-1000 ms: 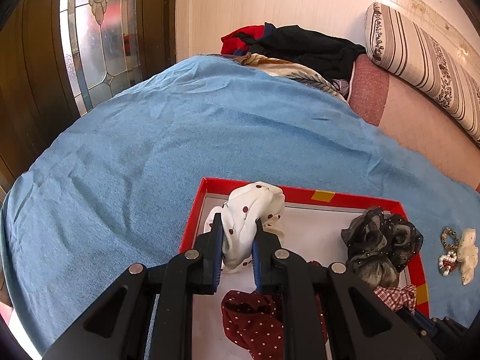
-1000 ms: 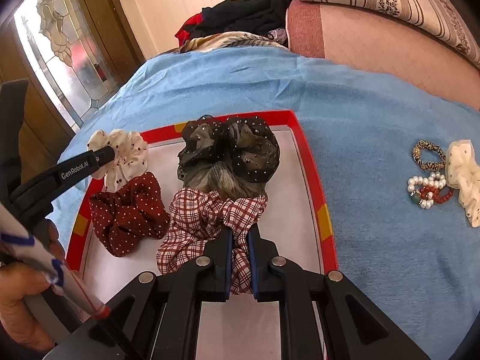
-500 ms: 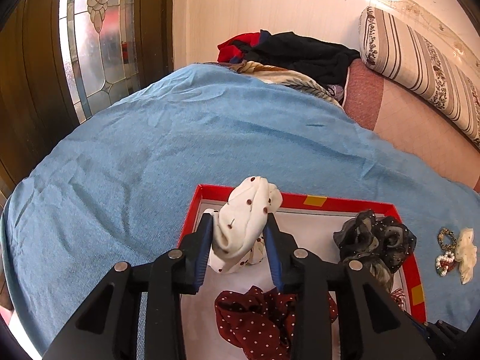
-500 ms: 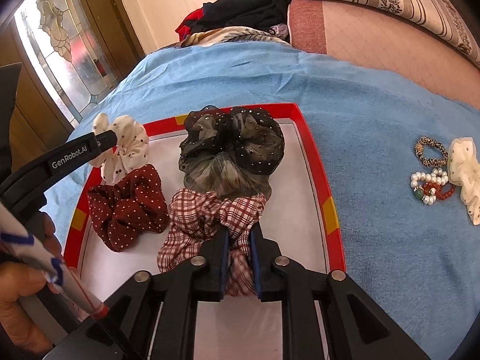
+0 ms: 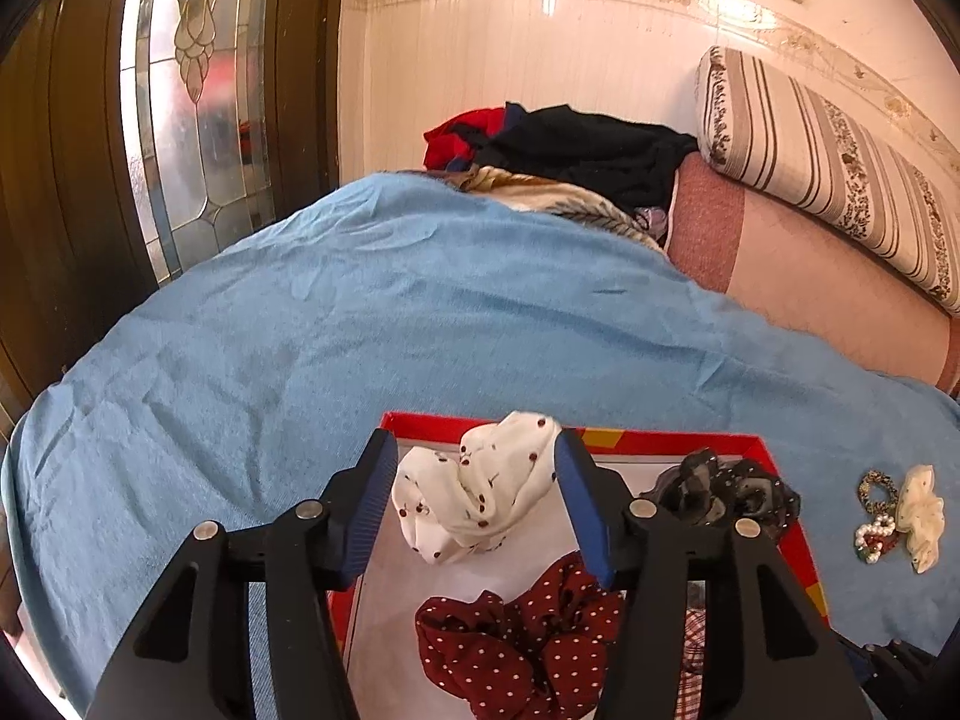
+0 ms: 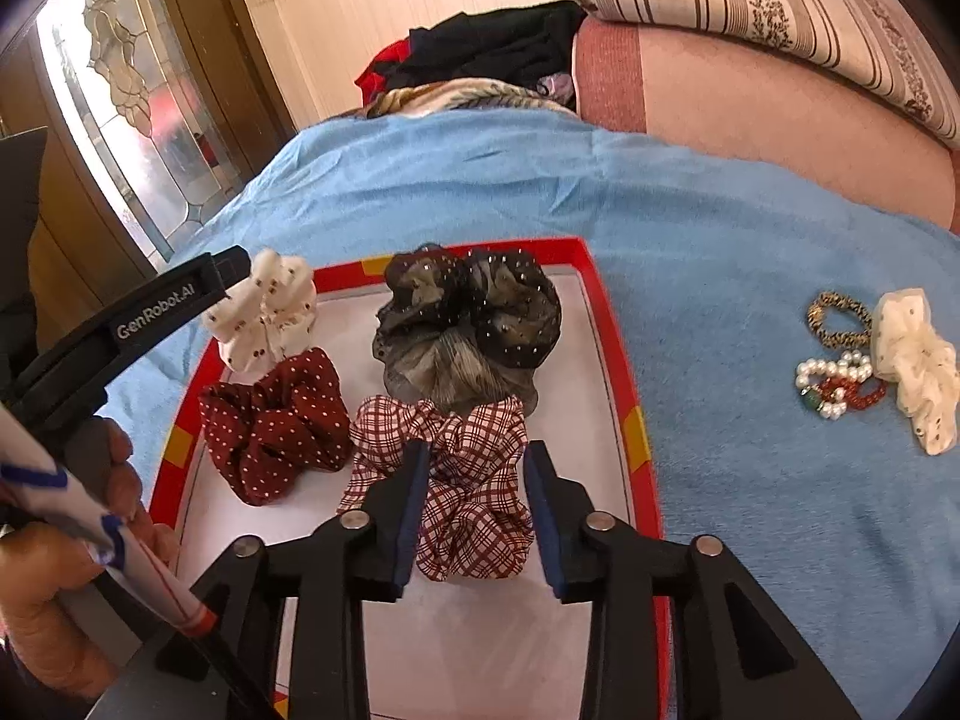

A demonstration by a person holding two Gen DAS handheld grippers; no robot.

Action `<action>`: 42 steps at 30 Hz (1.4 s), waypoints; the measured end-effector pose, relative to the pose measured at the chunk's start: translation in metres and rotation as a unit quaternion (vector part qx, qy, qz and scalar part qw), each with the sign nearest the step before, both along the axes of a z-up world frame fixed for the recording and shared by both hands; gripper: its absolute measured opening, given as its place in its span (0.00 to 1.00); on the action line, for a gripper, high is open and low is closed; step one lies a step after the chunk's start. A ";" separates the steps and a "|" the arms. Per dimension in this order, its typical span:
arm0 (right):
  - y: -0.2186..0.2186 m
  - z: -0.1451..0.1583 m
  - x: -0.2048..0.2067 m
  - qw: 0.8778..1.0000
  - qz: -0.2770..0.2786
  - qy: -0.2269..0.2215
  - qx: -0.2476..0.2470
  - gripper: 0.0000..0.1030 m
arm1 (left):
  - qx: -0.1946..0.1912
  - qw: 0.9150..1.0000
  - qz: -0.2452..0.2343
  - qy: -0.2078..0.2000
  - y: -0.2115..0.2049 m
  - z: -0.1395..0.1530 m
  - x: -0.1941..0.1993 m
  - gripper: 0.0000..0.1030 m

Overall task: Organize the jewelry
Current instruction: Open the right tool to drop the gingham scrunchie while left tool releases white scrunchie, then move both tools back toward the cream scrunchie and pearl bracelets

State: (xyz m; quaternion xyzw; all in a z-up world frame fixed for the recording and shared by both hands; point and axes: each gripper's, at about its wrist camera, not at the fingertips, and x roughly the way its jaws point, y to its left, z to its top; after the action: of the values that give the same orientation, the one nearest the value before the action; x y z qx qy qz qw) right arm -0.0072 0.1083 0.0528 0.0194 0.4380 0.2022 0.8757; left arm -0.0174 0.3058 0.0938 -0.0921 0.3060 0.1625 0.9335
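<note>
A red-rimmed tray [image 6: 618,324] with a white floor lies on the blue blanket. In it are a white dotted scrunchie [image 5: 480,495] [image 6: 267,312], a dark red dotted scrunchie [image 6: 276,426] [image 5: 516,648], a black sheer scrunchie [image 6: 474,324] [image 5: 726,489] and a red plaid scrunchie [image 6: 468,480]. My left gripper [image 5: 477,504] is open around the white scrunchie, which rests in the tray's far left corner. My right gripper [image 6: 474,510] is open around the plaid scrunchie. On the blanket to the right lie a cream scrunchie [image 6: 915,369], a leopard hair tie [image 6: 837,318] and bead bracelets [image 6: 837,387].
The blue blanket [image 5: 360,324] covers the bed. A pile of clothes [image 5: 576,156] and a striped bolster [image 5: 828,174] lie at the far end. A stained-glass door [image 5: 192,108] stands at left. The person's hand [image 6: 54,588] holds the left gripper.
Both grippers have opened. The left let go of the white scrunchie and the right let go of the plaid scrunchie; both scrunchies now rest in the tray.
</note>
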 end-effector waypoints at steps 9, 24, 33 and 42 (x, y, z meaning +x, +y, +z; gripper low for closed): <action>-0.014 0.014 -0.007 1.000 -0.003 -0.013 0.016 0.36 | 0.016 1.000 0.001 -0.023 -0.010 0.009 -0.005 0.60; -0.055 0.029 -0.012 0.998 -0.021 -0.022 0.049 0.43 | 0.031 0.998 -0.006 -0.054 -0.030 0.020 -0.009 0.79; -0.128 0.029 -0.005 0.996 -0.066 -0.018 0.057 0.46 | 0.053 0.997 -0.036 -0.053 -0.068 0.022 0.002 0.80; -0.224 0.012 0.007 0.987 -0.143 -0.005 0.076 0.46 | 0.054 0.994 -0.082 -0.054 -0.106 0.020 0.003 0.80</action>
State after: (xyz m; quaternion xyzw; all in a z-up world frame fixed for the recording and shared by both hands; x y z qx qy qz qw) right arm -0.0003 -0.1159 0.0643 0.1479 0.4099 0.1076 0.8936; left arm -0.0148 0.1994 0.1141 -0.0245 0.2528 0.0961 0.9624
